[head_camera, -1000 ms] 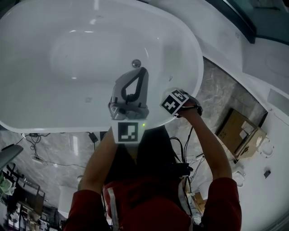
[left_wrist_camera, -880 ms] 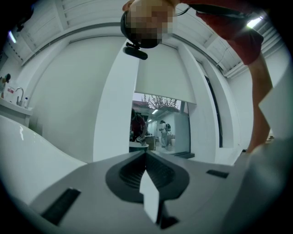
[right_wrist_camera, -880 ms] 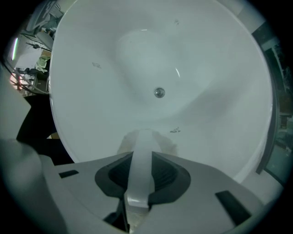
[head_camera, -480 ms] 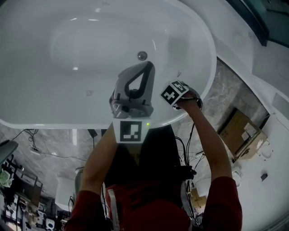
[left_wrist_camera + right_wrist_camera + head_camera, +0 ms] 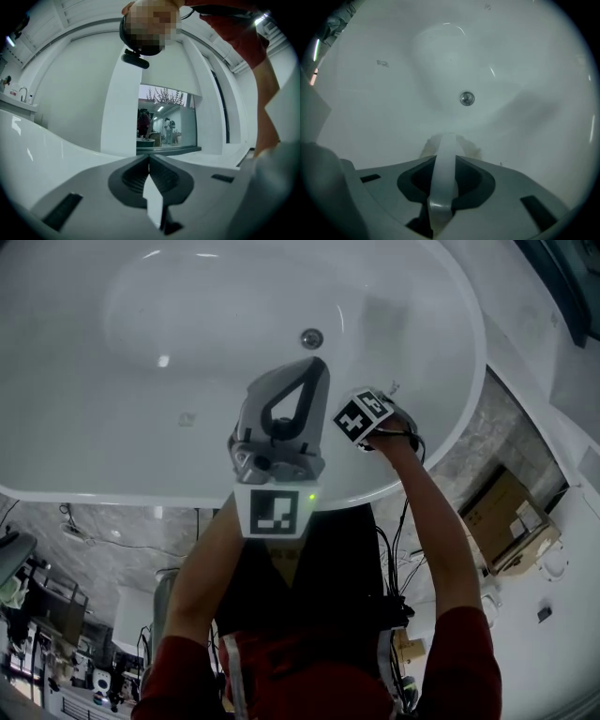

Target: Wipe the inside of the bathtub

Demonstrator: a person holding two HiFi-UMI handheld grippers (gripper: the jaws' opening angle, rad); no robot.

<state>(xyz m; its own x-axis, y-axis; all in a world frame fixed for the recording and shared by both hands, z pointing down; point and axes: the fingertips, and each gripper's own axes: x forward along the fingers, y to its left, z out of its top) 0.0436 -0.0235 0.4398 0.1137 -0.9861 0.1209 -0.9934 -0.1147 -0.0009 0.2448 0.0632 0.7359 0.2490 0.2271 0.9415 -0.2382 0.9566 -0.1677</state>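
The white bathtub fills the top of the head view, its round drain near the middle. My right gripper, under its marker cube, reaches over the tub's near wall. It is shut on the white handle of a wiping tool. The tool's pale, brown-edged pad rests against the tub's inner wall, below the drain. My left gripper is held above the tub, jaws shut with nothing in them. In its own view the left gripper points out over the rim at the room.
A cardboard box stands on the marble floor at the right, with cables beside the person's legs. Clutter and wires lie at the lower left. A tap sits on a ledge; people stand far off behind a window.
Both grippers have moved farther in over the tub; the right gripper's cube has gone from the rim to above the inner wall. The drain has shifted up and right in the head view.
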